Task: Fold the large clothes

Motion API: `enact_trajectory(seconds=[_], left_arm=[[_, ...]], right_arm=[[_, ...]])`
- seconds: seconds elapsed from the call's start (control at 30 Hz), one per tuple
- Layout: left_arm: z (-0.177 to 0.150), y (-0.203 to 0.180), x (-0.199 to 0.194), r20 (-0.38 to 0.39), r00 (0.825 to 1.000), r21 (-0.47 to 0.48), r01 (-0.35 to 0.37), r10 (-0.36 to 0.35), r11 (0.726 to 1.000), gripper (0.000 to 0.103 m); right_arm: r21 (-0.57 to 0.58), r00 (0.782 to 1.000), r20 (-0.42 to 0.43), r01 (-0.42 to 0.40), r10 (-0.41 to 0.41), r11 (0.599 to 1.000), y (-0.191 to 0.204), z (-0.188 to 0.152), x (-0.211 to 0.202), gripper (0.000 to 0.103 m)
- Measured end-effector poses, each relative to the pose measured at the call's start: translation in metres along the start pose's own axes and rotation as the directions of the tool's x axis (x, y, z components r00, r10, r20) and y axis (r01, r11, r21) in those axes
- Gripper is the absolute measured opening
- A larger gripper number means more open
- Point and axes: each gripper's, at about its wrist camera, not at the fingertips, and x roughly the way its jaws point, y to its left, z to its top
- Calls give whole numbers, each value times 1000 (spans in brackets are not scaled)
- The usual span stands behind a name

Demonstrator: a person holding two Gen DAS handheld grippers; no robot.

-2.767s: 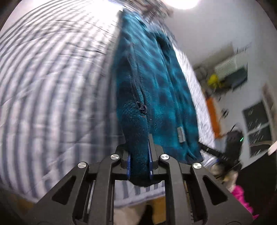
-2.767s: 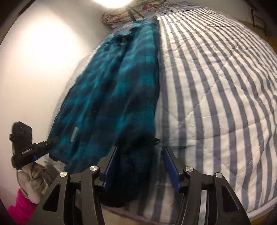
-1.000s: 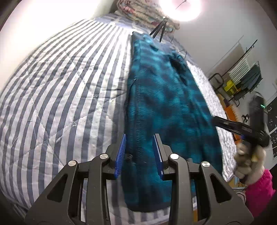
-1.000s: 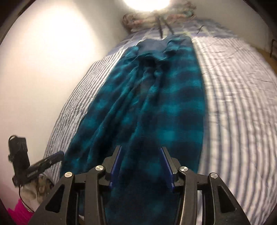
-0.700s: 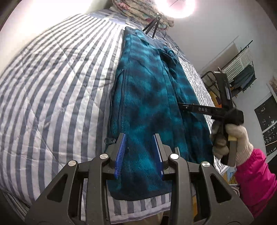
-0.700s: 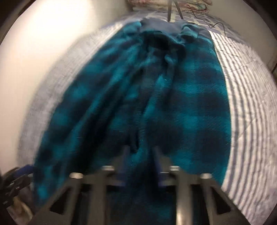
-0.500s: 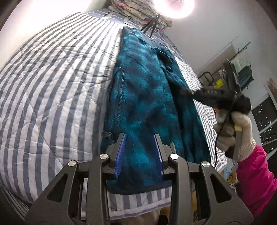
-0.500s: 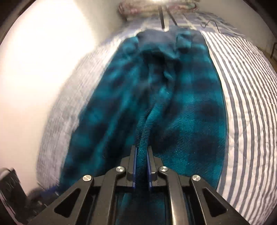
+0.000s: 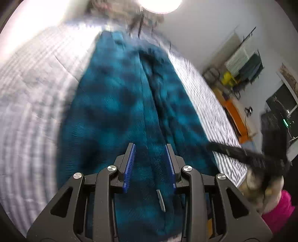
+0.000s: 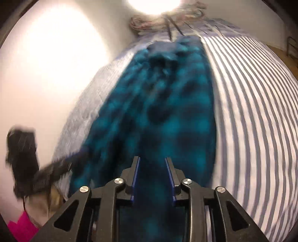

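Garment: a teal-and-dark plaid fleece jacket [image 9: 119,104] lies lengthwise on the bed, folded into a long narrow strip, its collar end towards the far pillows and its hem end nearest both cameras.
Bed: a striped quilt [image 10: 257,115] in grey and white covers it; the jacket sits along the middle, with bare quilt showing on either side.
Left gripper [image 9: 150,163]: hovers over the hem end of the jacket, jaws partly apart, blue pads clear of the fleece on both sides; nothing is pinched.
Label: a small grey tag [image 9: 161,201] shows on the fleece just below the left jaws.
Right gripper [image 10: 151,175]: also over the hem end, jaws partly apart; they have just been opening, and the fleece lies beneath the gap, not clamped.
Hands: a light glove [image 9: 260,188] and bright pink sleeve [image 9: 279,214] carry the right gripper at the left view's right edge.
Sharpness: both views are motion-blurred.
Background: a lamp glare [image 10: 154,5] and bundled bedding sit at the head of the bed.
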Motion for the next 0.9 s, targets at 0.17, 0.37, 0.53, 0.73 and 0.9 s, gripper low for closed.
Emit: enact_trajectory(seconds=[0.17,0.37,0.53,0.73,0.9], left_arm=[[-29,-15,29,7,1000,78,-19,19,997,36],[-46,-17,-23,0,1000,93,-1,1,996,38],[-59,31,-86,106,992,-57,-68,74,996,67],[-69,86,-72,0,999,-253,-46,48,966,67],[-83,86,-58,-37,998,-264,38,-50,964,67]], right_arm=[[-36,999,-38,-9,8,999,12,-45,26,28],[-64,999,6,-45,46,997,16,-51,-27,35],[-23,998,40,46,-45,999,-14,-58,-53,56],[134,998,-12,-56,59,989,-54,-76,-33,56],[217,976,-34,-204,216,955,-61,-84,-10,53]])
